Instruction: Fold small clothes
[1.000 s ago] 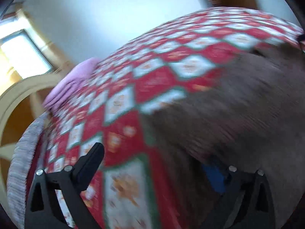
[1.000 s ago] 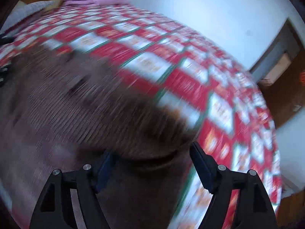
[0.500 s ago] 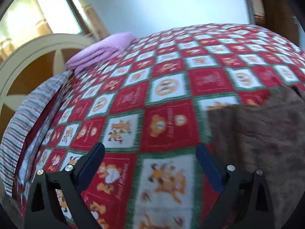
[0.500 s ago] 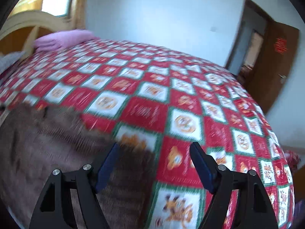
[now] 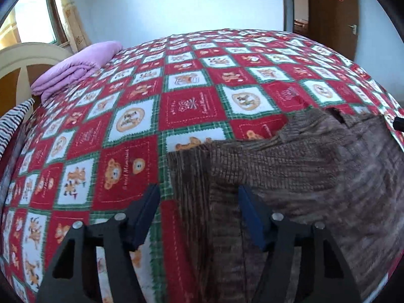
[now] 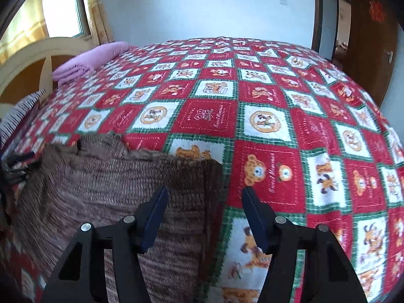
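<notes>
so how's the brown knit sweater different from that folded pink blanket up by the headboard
The brown knit sweater lies spread out at the near edge of the bed; the folded pink blanket sits at the far corner by the headboard. The sweater is ribbed, mottled brown and one layer thick in most places; the blanket is smooth, plain pink and stacked in several layers. Both rest on the red patchwork bedspread.

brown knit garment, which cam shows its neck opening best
The left wrist view: the brown knit garment lies sharp there, its neck opening near the far edge. The right wrist view shows the garment blurrier, that opening small.
</notes>
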Demonstrator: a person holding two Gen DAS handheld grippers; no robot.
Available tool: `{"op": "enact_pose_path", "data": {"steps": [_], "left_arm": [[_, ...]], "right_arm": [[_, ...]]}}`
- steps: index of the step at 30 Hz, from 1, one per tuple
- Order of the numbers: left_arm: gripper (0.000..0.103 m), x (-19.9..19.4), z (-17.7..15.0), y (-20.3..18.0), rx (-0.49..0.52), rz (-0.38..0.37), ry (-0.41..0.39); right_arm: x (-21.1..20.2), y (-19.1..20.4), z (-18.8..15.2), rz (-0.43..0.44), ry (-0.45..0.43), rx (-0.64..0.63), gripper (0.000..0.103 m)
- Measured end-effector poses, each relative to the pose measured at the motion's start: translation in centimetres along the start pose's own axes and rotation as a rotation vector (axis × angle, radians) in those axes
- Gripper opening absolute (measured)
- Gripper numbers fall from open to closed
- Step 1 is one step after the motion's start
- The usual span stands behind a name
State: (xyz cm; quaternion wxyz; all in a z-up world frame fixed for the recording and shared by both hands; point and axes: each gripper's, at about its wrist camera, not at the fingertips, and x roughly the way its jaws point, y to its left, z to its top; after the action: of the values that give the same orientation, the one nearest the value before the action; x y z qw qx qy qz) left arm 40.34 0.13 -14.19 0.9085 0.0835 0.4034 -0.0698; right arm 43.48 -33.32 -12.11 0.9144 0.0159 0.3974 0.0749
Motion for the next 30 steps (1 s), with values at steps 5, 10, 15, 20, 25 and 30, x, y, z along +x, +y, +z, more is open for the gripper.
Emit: {"op": "enact_pose_path", "data": {"steps": [5,10,15,20,25,30], "left_arm": [[0.019,0.7,0.2,0.1,-0.030,-0.034,0.011],[0.004,-0.8,-0.1,-0.2,0.030,-0.029,-0.043],[0.001,-3.8,0.9,2.2,-0.049,-0.064,-0.153],[0.001,-0.8,0.6,3.3,-0.108,-0.052,-0.067],[0.043,-0.9,-0.4,2.5,-0.120,-0.087,-0.059],[0.061,-1.7,0.2,1.0,-0.046,-0.066,-0.127]], "right_arm": [[2.8,1.7,0.1,-0.037,0.054,-0.077,0.045],[1.1,3.3,0.2,-0.049,-0.005,-0.151,0.003],[-1.1,2.4,2.2,-0.092,-0.090,-0.106,0.003],[2.8,1.5,2.4,-0.091,0.013,-0.025,0.003],[3.6,1.7,1.3,-0.087,0.028,-0.029,0.003],[3.5,1.7,1.1,-0.092,0.021,-0.033,0.003]]}}
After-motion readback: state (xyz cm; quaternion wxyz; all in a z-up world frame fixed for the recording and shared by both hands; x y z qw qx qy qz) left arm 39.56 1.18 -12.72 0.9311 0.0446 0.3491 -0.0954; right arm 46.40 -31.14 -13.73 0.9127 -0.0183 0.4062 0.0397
